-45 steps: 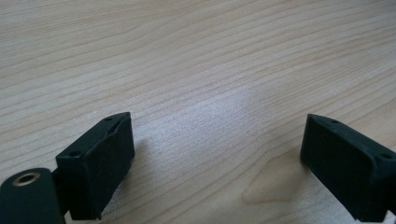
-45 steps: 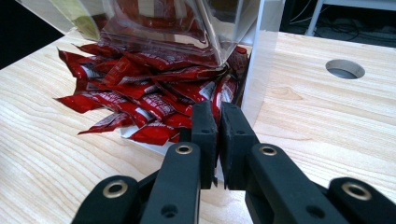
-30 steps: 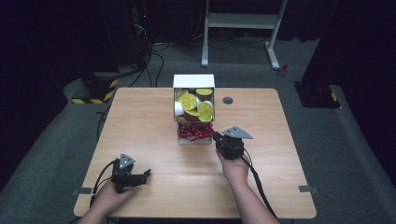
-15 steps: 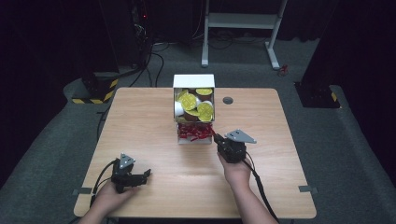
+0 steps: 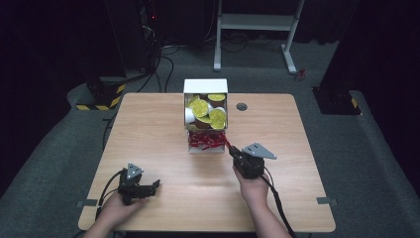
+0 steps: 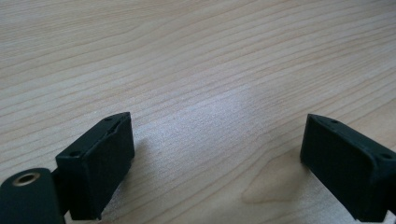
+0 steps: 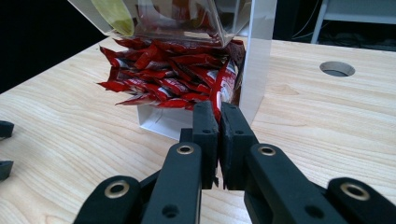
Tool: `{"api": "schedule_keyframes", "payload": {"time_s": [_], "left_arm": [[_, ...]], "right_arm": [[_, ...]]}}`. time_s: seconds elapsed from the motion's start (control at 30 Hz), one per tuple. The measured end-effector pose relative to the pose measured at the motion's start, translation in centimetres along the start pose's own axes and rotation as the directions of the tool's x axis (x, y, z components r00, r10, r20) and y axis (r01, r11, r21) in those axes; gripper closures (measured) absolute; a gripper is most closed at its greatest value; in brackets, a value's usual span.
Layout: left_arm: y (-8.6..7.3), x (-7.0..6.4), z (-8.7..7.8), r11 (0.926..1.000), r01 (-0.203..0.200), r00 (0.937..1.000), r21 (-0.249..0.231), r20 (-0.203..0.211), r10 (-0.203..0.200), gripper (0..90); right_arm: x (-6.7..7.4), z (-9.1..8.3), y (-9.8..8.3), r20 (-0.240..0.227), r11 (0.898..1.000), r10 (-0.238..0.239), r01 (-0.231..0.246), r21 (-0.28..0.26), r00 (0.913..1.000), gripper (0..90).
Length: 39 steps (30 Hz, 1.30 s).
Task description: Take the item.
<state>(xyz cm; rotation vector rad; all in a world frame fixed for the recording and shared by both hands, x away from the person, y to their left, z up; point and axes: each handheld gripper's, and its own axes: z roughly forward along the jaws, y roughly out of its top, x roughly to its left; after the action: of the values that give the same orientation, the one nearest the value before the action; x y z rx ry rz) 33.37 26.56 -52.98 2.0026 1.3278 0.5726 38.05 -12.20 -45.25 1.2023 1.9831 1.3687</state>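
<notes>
A white dispenser box (image 5: 205, 87) stands at the table's middle back, with yellow-lidded cups (image 5: 203, 108) in its upper part and a heap of red sachets (image 5: 205, 141) in its lower tray. In the right gripper view the red sachets (image 7: 159, 79) spill from the tray under a clear bin. My right gripper (image 5: 232, 148) sits just right of the tray, shut on the end of one red sachet (image 7: 224, 91) that still reaches into the heap. My left gripper (image 5: 154, 186) rests open near the front left, its jaws (image 6: 215, 140) wide apart over bare wood.
A round cable hole (image 5: 241, 106) lies right of the box, and appears as the round cable hole (image 7: 337, 68) in the right gripper view. The wooden table (image 5: 148, 129) is bare to the left and right. Dark floor, cables and a white stand (image 5: 252, 22) lie beyond the far edge.
My right gripper has drawn back a little toward the person and to the right, still by the tray. The left gripper has stayed put.
</notes>
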Motion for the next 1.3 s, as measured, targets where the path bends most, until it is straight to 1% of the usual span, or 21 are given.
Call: {"api": "schedule_keyframes", "payload": {"time_s": [0.03,0.23,0.47,0.7,0.83,1.3], "left_arm": [[0.0,0.0,0.0,1.0000,0.000,1.0000,0.000,0.000,0.000,10.2],[0.0,0.0,0.0,1.0000,0.000,1.0000,0.000,0.000,0.000,10.2],[0.0,0.0,0.0,1.0000,0.000,1.0000,0.000,0.000,0.000,10.2],[0.0,0.0,0.0,1.0000,-0.001,1.0000,0.001,-0.001,0.001,10.2],[0.0,0.0,0.0,1.0000,-0.004,1.0000,0.002,-0.002,0.004,10.2],[0.0,0.0,0.0,1.0000,-0.001,1.0000,0.001,0.002,0.001,10.2]], "right_arm": [[0.0,-0.3,-0.2,-0.004,1.000,0.001,-0.001,-0.009,1.0000,86.5],[0.1,-1.0,-0.5,-0.006,1.000,-0.006,0.006,-0.022,1.0000,86.5],[-0.1,-2.0,-1.0,-0.001,0.999,-0.012,0.012,-0.042,0.9999,86.8],[-0.5,-2.7,-1.6,-0.006,0.998,0.009,-0.010,-0.059,0.9999,87.1],[-0.5,-2.9,-1.8,-0.004,0.998,0.006,-0.006,-0.063,1.0000,87.1],[-0.6,-3.9,-2.2,-0.003,0.997,0.022,-0.022,-0.074,0.9998,88.0]]}}
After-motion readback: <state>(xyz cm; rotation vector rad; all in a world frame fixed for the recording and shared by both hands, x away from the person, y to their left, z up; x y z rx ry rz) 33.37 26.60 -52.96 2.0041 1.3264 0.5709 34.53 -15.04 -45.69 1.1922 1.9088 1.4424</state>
